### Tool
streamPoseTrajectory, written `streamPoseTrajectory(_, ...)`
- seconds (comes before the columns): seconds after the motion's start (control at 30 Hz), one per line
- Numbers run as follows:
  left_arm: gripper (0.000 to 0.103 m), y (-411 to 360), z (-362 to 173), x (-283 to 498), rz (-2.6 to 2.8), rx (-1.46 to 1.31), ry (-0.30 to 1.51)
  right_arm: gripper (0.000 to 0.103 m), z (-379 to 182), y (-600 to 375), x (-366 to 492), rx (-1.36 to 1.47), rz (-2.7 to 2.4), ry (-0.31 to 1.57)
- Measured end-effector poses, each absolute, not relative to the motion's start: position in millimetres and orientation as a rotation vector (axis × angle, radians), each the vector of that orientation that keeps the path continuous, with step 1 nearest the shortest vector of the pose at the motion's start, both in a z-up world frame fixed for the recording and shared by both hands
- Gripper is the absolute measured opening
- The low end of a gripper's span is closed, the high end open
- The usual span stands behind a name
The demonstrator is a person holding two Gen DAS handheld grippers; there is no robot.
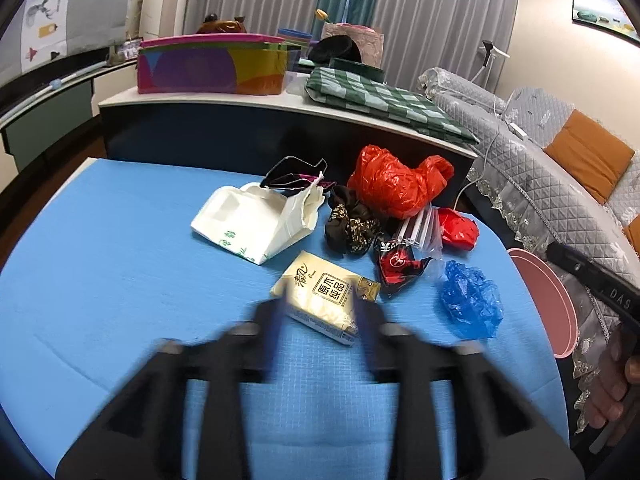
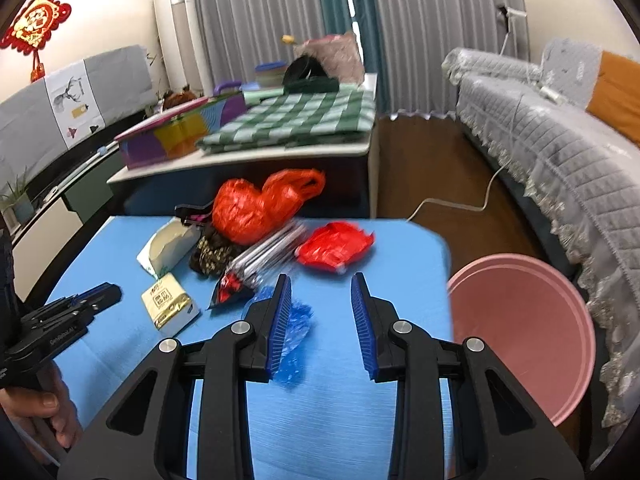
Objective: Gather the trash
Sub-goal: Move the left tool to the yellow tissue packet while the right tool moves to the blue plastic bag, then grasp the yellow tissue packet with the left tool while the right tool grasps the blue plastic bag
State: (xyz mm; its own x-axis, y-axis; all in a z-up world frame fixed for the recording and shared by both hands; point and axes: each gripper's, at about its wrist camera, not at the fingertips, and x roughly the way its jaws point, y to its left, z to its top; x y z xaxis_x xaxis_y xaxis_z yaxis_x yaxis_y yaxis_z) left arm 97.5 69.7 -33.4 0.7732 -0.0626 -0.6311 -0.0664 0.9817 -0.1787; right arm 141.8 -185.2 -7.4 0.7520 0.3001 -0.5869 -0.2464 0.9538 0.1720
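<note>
Left gripper (image 1: 318, 320): jaws apart, blurred, nothing clamped, straddling the near end of the tissue pack (image 1: 326, 294) without the pads visibly pressing it. Right gripper (image 2: 320, 320): jaws apart, empty, hovering over the blue table (image 2: 360, 420) with the crumpled blue plastic (image 2: 294, 332) just beside and partly behind its left finger. Trash is clustered mid-table: tissue pack nearest the left gripper, torn white paper box (image 1: 256, 222) behind it, dark patterned wad (image 1: 352, 224) beside that, black-and-red snack wrapper (image 1: 394, 266) with clear striped bags (image 1: 420, 226), small red crumple (image 1: 458, 228), big orange-red plastic bag (image 1: 394, 184) at the far edge, black-and-pink wrapper (image 1: 294, 174) behind the box. Pink bin (image 2: 520, 332) sits off the table's right edge, just beside the right gripper, likely the drop target. Handling guess: tissue pack is light, soft, film-wrapped and somewhat slippery; best pinched across its short width near the middle so it compresses rather than slides out. Blue plastic is near weightless and floppy; grab a bunched ridge, not a flat edge, or the pads may close on nothing. Paper box looks stiff but torn, so take a wall edge. Loose bags may snag their neighbours.
</note>
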Motion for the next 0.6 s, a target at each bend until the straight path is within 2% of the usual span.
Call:
streamPoseTrajectory(0.07, 0.065, 67, -35, 101, 0.005, -0.178, 0.686, 0.039, -15, -182, 147, 0.103, 0.316, 0.682)
streamPoseTrajectory(0.17, 0.081, 64, -40, 110, 0.006, -0.148, 0.700, 0.045, -25, -177, 154, 0.110, 0.337, 0.717)
streamPoseTrajectory(0.33, 0.089, 58, -53, 123, -0.009, -0.118, 0.741, 0.048, -41, -170, 163, 0.112, 0.360, 0.775)
streamPoseTrajectory(0.6, 0.089, 60, -68, 138, -0.012, -0.138, 0.791, 0.048, -60, -162, 174, 0.107, 0.391, 0.840)
